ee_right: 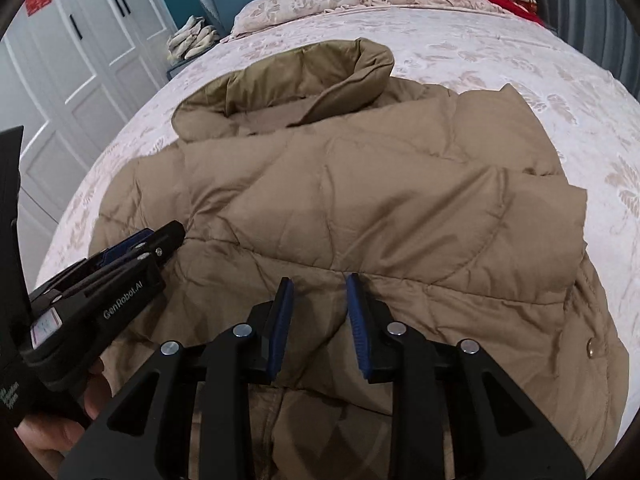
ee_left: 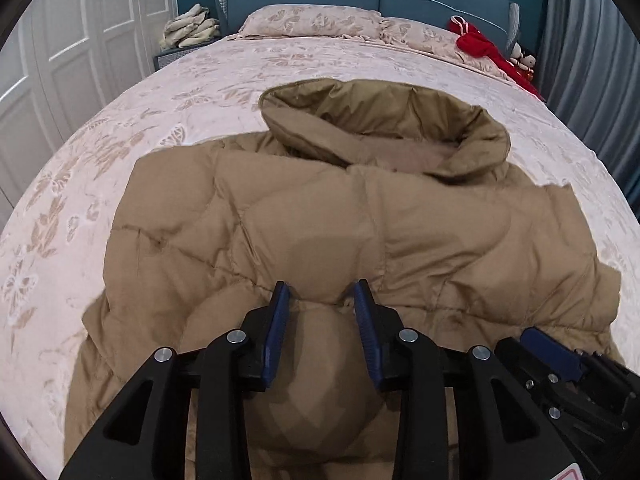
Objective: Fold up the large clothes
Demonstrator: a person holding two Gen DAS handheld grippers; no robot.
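A large tan quilted puffer coat (ee_left: 340, 216) lies on the bed with its hood (ee_left: 384, 128) toward the headboard; it also shows in the right wrist view (ee_right: 360, 184), hood (ee_right: 288, 88) at upper left. My left gripper (ee_left: 322, 292) has its jaws parted with a bulge of the coat's near hem between them. My right gripper (ee_right: 318, 284) stands the same way over the hem, jaws parted, a fold of fabric between them. Each gripper shows in the other's view: the right one (ee_left: 560, 356), the left one (ee_right: 132, 248).
The bed (ee_left: 120, 148) has a pale floral cover and two pillows (ee_left: 316, 20) by a teal headboard. A red garment (ee_left: 484, 48) lies at the back right. White wardrobe doors (ee_left: 80, 36) stand left. Folded pale cloth (ee_left: 188, 28) sits on a bedside unit.
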